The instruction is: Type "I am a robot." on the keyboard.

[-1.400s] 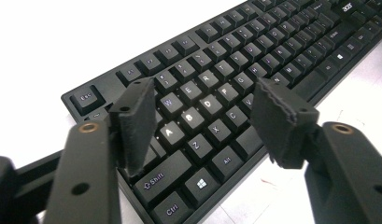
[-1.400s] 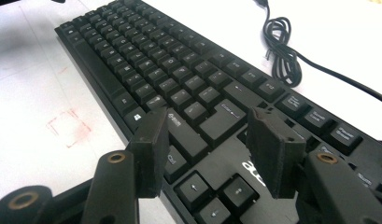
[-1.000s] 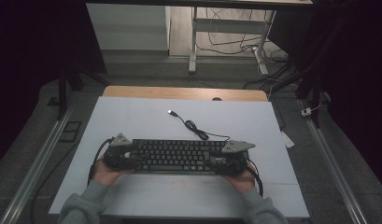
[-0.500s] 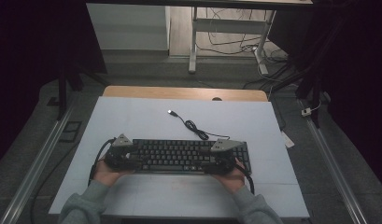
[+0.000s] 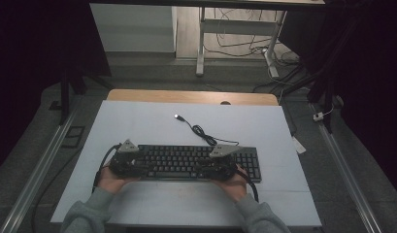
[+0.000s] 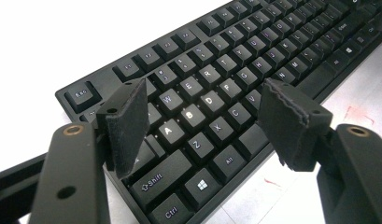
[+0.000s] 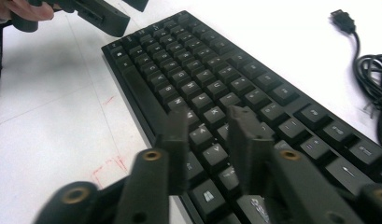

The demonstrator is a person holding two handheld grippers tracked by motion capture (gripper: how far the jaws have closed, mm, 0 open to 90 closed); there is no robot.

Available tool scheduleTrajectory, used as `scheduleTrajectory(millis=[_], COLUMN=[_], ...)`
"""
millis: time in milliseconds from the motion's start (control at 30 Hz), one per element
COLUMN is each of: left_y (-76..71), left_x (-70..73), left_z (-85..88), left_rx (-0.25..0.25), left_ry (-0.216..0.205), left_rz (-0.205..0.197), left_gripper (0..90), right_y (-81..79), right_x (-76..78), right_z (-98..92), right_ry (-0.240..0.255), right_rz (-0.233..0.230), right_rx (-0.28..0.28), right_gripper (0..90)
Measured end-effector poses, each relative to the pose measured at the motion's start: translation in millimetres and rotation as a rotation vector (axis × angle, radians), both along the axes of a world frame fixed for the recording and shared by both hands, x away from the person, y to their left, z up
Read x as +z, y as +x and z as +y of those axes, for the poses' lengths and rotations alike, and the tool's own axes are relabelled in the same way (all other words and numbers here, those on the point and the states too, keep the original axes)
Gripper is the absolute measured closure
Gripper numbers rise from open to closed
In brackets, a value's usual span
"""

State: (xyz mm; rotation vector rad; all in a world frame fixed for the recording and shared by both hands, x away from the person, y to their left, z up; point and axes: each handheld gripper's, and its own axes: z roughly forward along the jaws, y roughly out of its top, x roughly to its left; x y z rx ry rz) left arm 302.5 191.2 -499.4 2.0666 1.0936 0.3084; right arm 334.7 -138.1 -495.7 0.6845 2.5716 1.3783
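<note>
The left gripper [image 6: 202, 116] has its fingers [image 6: 125, 121] spread wide, holding nothing, poised just above the keyboard [image 5: 196, 162] at its letter end, with the A, S and D keys showing in the gap between them. The right gripper [image 7: 209, 140] has its fingers [image 7: 244, 140] drawn nearer together but with a clear gap, also empty, hanging low over the keys toward the keyboard's other half; whether they touch the keys cannot be told.

The keyboard lies flat on the white desk [image 5: 138, 121], its long axis running side to side in front of the person, so each gripper sits over its own end and neither is nearer overall. In the high view the number pad lies beyond the right gripper [image 5: 220, 162].

Behind the keyboard its cable [image 5: 203, 133] coils loosely away, ending in an unplugged plug [image 5: 177, 116].
</note>
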Motion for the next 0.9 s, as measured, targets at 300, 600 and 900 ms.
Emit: scheduleTrajectory(millis=[300,600,900], left_y=[0.2,0.1,0.0], left_x=[-0.1,-0.6,-0.5], left_z=[-0.5,-2.0,-1.2], left_rx=[-0.006,-0.012,-0.013], left_ry=[0.002,0.005,0.006], left_rz=[0.002,0.002,0.001], left_gripper=[33.6,33.5,33.6], right_y=[3.6,4.7,9.0], right_x=[-2.2,-7.0,-13.2], right_z=[15.4,35.1,49.6], right_ry=[-0.01,-0.042,-0.091], right_rz=[0.021,0.023,0.012], right_rx=[0.03,0.049,0.045], right_gripper=[89.7,89.7,89.7])
